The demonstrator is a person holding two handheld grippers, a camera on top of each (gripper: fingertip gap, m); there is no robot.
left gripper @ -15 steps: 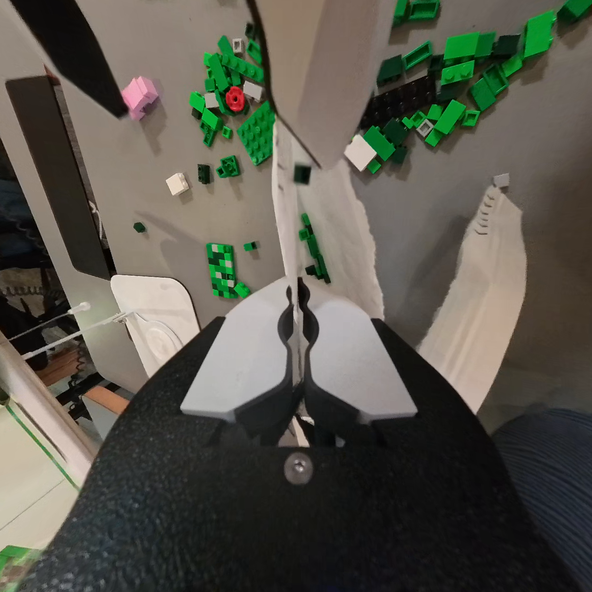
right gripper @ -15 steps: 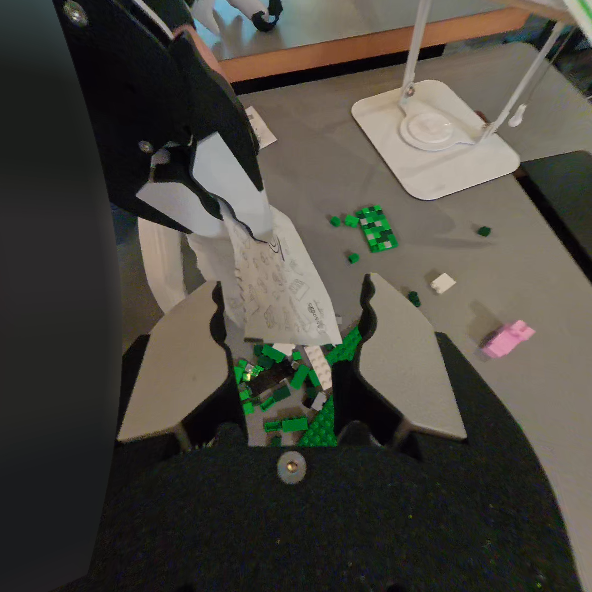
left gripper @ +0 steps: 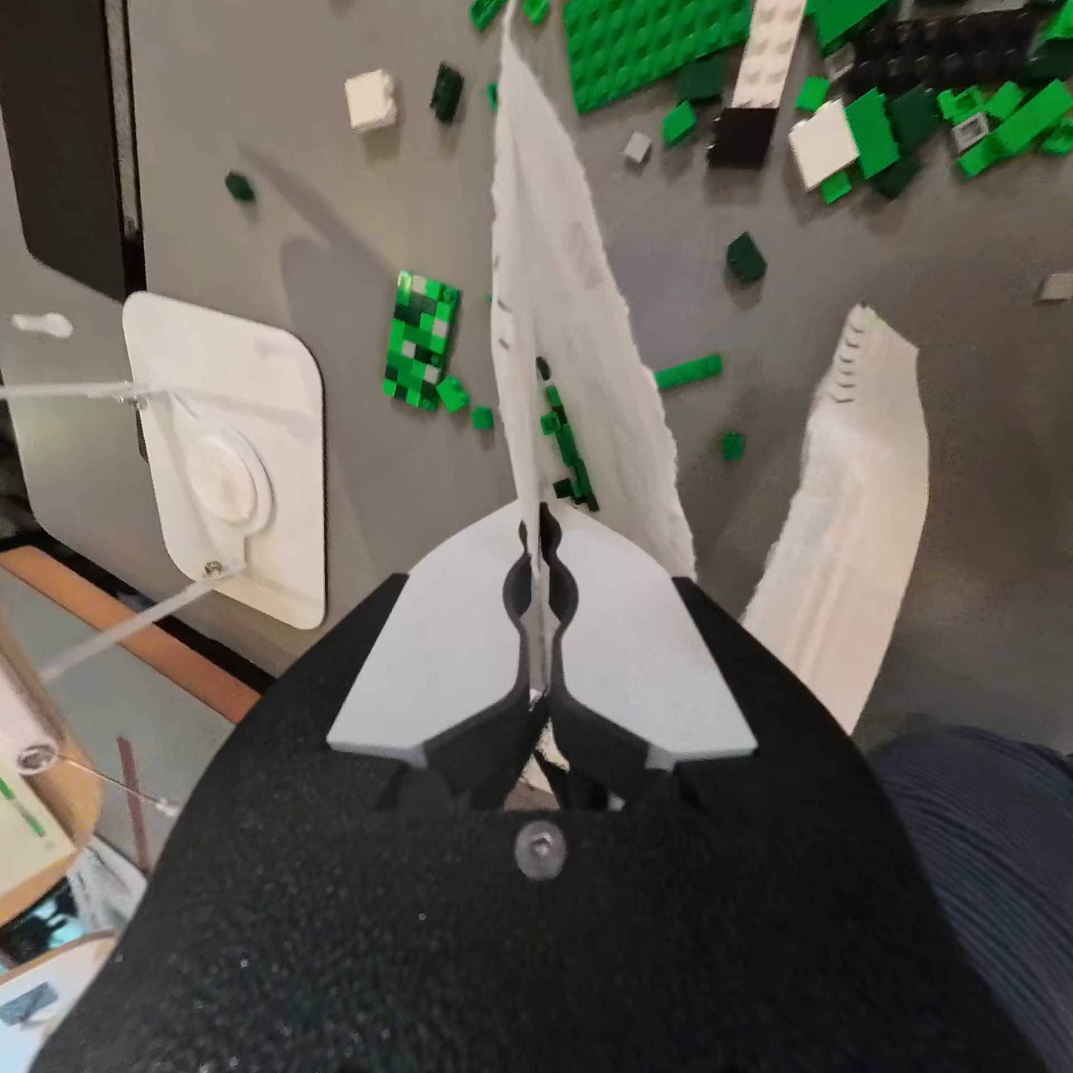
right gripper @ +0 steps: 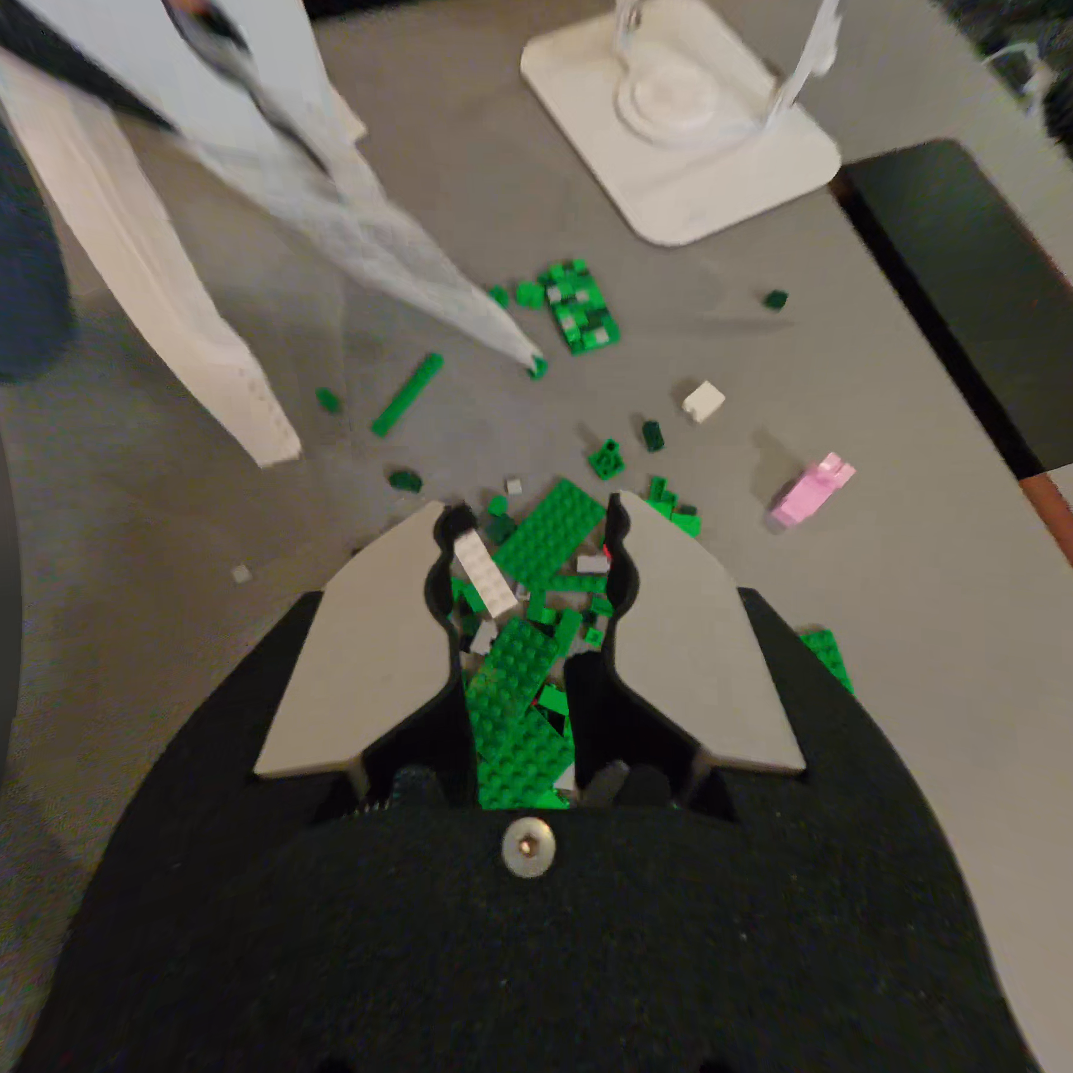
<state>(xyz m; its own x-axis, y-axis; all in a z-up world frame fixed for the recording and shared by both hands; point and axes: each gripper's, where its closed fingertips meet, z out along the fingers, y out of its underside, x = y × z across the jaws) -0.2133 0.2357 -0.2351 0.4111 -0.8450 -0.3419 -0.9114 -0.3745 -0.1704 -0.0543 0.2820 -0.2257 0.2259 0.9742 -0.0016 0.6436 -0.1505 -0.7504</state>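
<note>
My left gripper [left gripper: 540,525] is clenched on a torn white paper bag [left gripper: 546,244] that bears faint printing too blurred to read; it hangs above the grey table [left gripper: 360,220]. A second torn paper strip [left gripper: 836,522] lies just right of it. My right gripper [right gripper: 528,517] hovers with jaws apart, grasping nothing, over a heap of green bricks [right gripper: 546,540]. I count one pink brick [right gripper: 810,493], one white cube [right gripper: 704,400], one patterned green plate [right gripper: 580,308] and one white lamp base [right gripper: 679,128]
</note>
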